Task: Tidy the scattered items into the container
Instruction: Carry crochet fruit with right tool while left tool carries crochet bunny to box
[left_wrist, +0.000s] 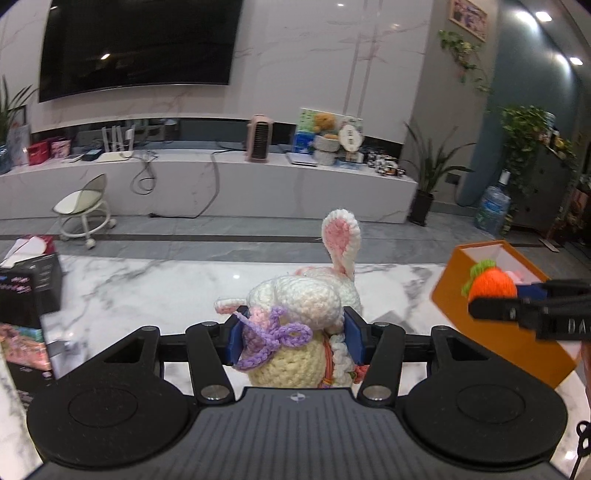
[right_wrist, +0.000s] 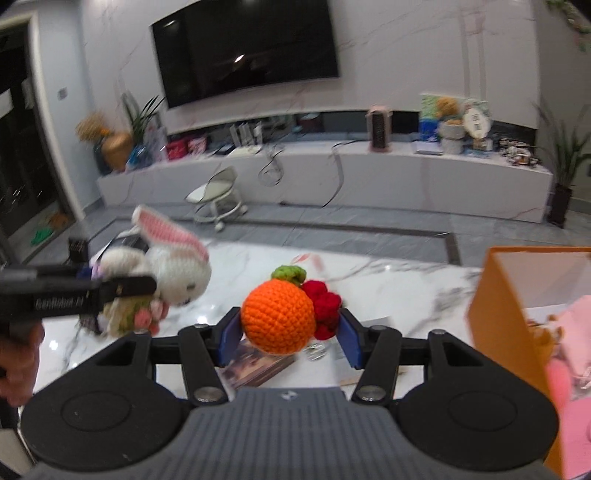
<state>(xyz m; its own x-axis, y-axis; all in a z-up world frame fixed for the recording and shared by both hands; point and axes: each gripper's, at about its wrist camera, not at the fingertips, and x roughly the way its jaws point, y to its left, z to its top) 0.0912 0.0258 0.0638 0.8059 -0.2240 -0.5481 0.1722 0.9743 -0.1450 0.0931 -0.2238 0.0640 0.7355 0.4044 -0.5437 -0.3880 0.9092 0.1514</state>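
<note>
My left gripper (left_wrist: 293, 336) is shut on a white crochet rabbit (left_wrist: 299, 302) with pink-lined ears and a purple bow, held above the marble table (left_wrist: 147, 288). The rabbit (right_wrist: 177, 273) and the left gripper (right_wrist: 122, 291) also show at the left of the right wrist view. My right gripper (right_wrist: 290, 332) is shut on an orange crochet fruit (right_wrist: 279, 319) with a green top and a red crochet piece (right_wrist: 325, 306) beside it. In the left wrist view the fruit (left_wrist: 491, 284) hangs at the orange box (left_wrist: 517, 343). The box (right_wrist: 517, 325) stands at the right.
A black tissue box (left_wrist: 29, 284) and printed packets stand at the table's left. A booklet (right_wrist: 255, 365) and papers lie under the right gripper. Pink items (right_wrist: 569, 347) are in the orange box. Beyond the table are a stool (left_wrist: 83, 206) and a TV bench.
</note>
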